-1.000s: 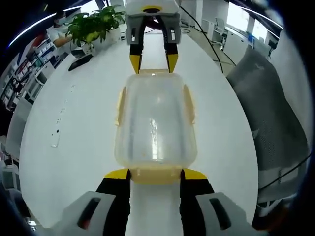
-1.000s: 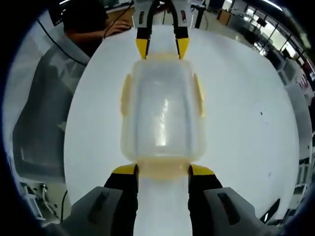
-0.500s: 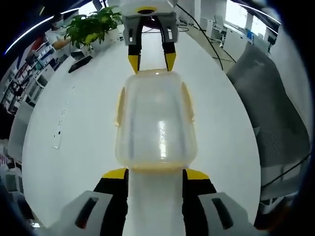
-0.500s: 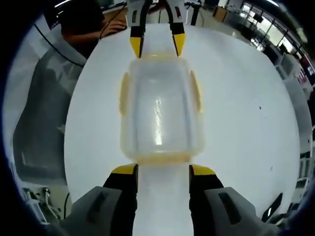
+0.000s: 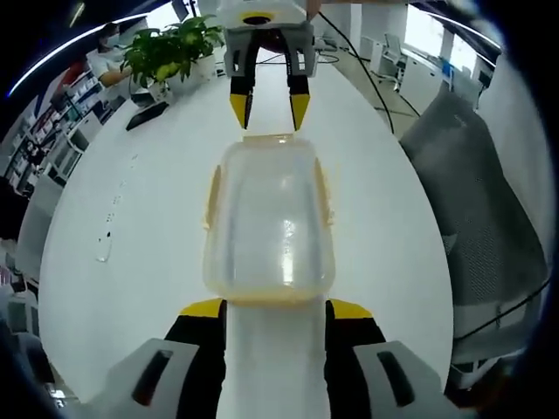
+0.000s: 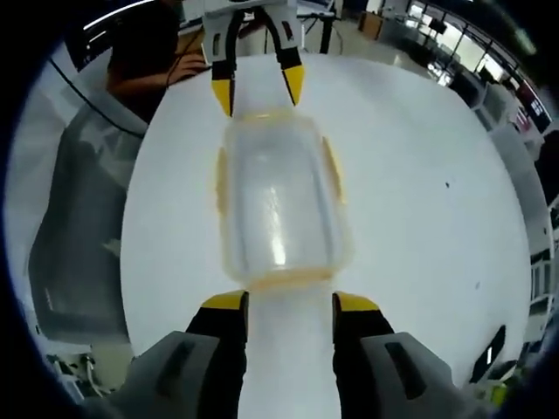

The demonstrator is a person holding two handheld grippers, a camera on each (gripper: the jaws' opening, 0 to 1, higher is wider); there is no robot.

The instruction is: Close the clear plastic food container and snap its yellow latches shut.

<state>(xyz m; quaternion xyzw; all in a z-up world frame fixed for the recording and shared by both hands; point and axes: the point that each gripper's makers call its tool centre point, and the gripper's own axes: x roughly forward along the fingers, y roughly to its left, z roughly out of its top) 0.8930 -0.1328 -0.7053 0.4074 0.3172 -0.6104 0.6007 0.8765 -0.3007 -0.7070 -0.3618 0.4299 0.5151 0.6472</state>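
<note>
White round office table [image 5: 131, 218] | clear rectangular plastic food container with yellow latches [image 5: 269, 218] lies lengthwise between left gripper [image 5: 276, 307] and right gripper [image 6: 279, 302] | both gape empty, equally near its ends

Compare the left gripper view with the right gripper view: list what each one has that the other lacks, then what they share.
Left gripper view alone: a potted plant at the table's far end and a grey mesh chair beside the table.

Right gripper view alone: a person in dark clothes seated past the far edge, and a grey garment hanging off the table's side.

Shared: the white table and the clear container with its yellow side latches, lid on, lying between the open left hand-held gripper and the open right hand-held gripper.
</note>
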